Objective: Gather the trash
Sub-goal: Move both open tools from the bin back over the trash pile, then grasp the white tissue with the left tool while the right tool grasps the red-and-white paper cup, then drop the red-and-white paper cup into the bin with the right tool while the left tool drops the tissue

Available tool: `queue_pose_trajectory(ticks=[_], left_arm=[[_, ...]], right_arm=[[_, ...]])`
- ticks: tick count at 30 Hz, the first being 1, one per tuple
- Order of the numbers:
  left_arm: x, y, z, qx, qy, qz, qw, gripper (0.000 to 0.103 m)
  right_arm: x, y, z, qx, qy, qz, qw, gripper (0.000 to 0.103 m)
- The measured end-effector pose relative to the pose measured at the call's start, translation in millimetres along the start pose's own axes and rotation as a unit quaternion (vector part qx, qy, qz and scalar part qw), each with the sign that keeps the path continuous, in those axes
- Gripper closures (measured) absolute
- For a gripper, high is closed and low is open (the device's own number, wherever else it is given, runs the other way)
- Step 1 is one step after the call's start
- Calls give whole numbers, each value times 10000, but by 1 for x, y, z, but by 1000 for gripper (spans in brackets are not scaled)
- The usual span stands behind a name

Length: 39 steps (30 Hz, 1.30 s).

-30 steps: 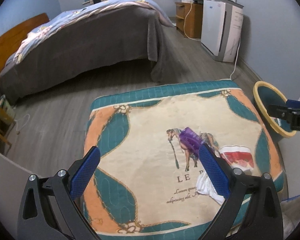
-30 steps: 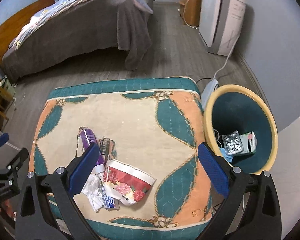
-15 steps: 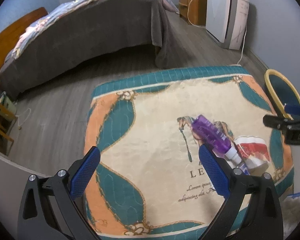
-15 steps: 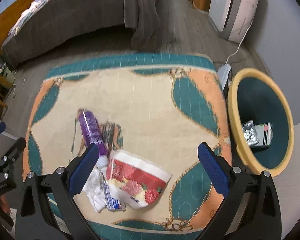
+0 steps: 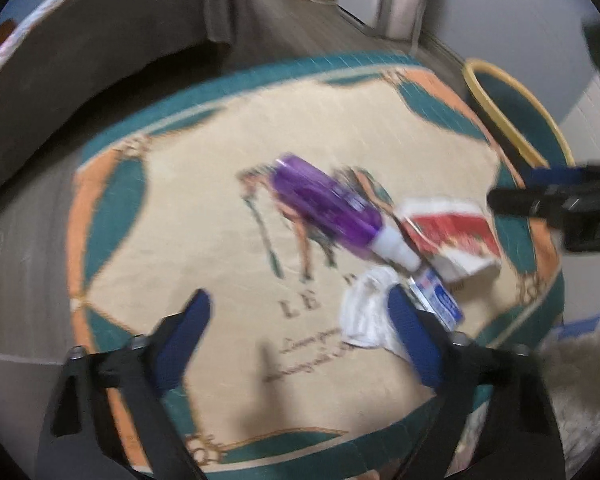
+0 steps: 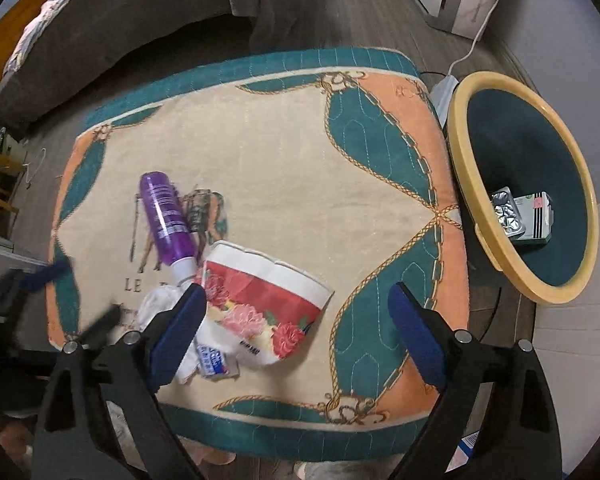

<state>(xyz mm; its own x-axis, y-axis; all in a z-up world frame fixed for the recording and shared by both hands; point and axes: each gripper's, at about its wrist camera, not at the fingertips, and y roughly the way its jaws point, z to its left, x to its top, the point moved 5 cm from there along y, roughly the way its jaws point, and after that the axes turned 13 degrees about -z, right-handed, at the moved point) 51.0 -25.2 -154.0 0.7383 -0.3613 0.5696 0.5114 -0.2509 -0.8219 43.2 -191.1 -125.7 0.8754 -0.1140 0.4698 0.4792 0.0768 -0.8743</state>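
Purple bottle [image 6: 168, 220], floral wrapper [image 6: 266, 304] and white tissue [image 6: 158, 306] lie ahead of both hand-held grippers, left [image 5: 298, 334] and right [image 6: 296, 330], jaws apart, empty. Bin [image 6: 476, 184] stands right of right hand-held gripper.

Two handheld grippers, both with blue-padded jaws spread wide and holding nothing: the left gripper [image 5: 296, 320] appears motion-blurred, and the right gripper [image 6: 296, 320] is in sharp focus, angled downward.
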Motion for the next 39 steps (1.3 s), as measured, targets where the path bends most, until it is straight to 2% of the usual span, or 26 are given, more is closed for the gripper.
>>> queue_pose_trajectory(ticks=[2,5,7,8,9,12,16,20,24,26,27,28,34,39], left_arm=[[-6,9,-8,-106,70,124,9998,28],[-10,17,-23,-212,216,142,9994,34],[-13,22,-34,-293,375,198,9987,42],[-16,25,-39,-343,485,265,9979,54],[-19,26,-42,-388,558,314,9972,73],[-21,26,-45,-370,733,402,9958,88],[-12,20,-14,-24,245,326,9992,90],[-9,13,18,193,-312,257,9990,90],[-9,13,19,204,-310,248,9990,90],[-9,14,16,185,-237,251,9992,90],[-9,15,14,184,-221,254,9993,90],[-8,15,12,183,-209,260,9993,90],[-1,10,11,183,-170,103,9996,90],[16,-1,6,167,-154,-295,9993,90]], right_arm=[[1,-5,0,11,-37,-44,10000,16],[-2,-8,-3,-18,-73,-30,10000,26],[-5,-11,-5,56,-70,8,10000,41],[-6,-12,-3,167,-97,25,9998,43],[-6,-12,0,221,-142,21,9997,46],[-7,-15,8,380,-409,-9,9984,49],[-15,-13,22,637,-666,162,9956,49],[-26,-7,41,685,-1190,283,9901,49],[-41,7,54,439,-1790,454,9818,49],[-45,13,59,329,-2079,437,9766,65],[-46,15,60,297,-2198,447,9741,83],[-47,16,61,270,-2271,469,9724,87],[-29,-1,57,429,-1998,159,9788,93],[-1,-24,40,561,-1476,-245,9872,93]])
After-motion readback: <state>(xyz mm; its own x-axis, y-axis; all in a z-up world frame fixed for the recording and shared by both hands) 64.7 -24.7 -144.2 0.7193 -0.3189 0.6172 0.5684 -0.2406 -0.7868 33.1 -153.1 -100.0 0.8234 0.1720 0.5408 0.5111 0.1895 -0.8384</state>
